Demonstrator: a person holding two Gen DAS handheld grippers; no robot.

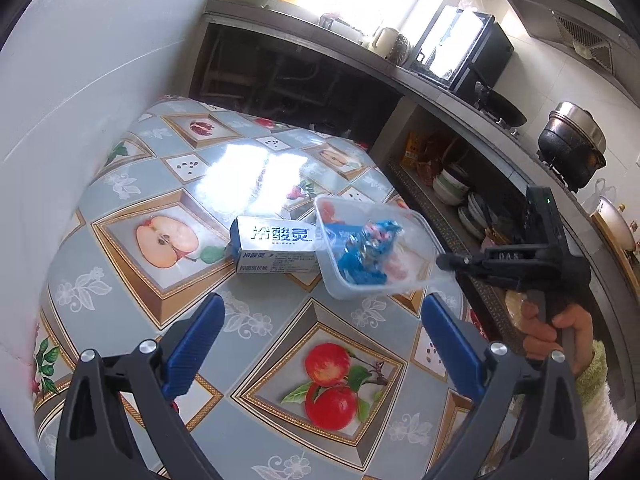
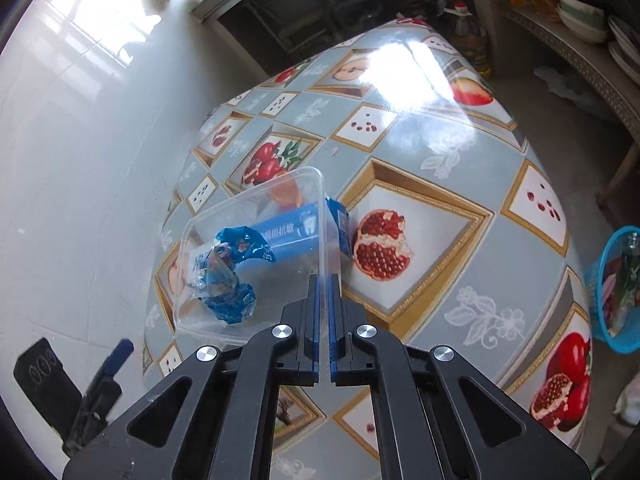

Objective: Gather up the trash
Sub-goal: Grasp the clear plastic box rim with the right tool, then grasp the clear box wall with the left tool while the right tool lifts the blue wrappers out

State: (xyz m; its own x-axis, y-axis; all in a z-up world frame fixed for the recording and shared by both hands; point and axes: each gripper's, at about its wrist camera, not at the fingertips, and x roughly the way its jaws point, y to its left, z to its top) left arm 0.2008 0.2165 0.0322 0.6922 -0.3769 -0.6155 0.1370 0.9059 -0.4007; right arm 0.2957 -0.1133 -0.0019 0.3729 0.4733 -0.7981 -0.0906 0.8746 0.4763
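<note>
A clear plastic container is held tilted above the table by my right gripper, which is shut on its rim. In the right wrist view the container holds a crumpled blue wrapper, and my right gripper pinches its wall. The wrapper also shows in the left wrist view. A white and blue toothpaste box lies on the table behind the container; it shows through the plastic in the right wrist view. My left gripper is open and empty, above the table in front of the box.
The table has a fruit-patterned cloth and stands against a white wall on the left. A counter with a pot, a wok and shelves of bowls runs along the right. A blue basket with rubbish stands on the floor right of the table.
</note>
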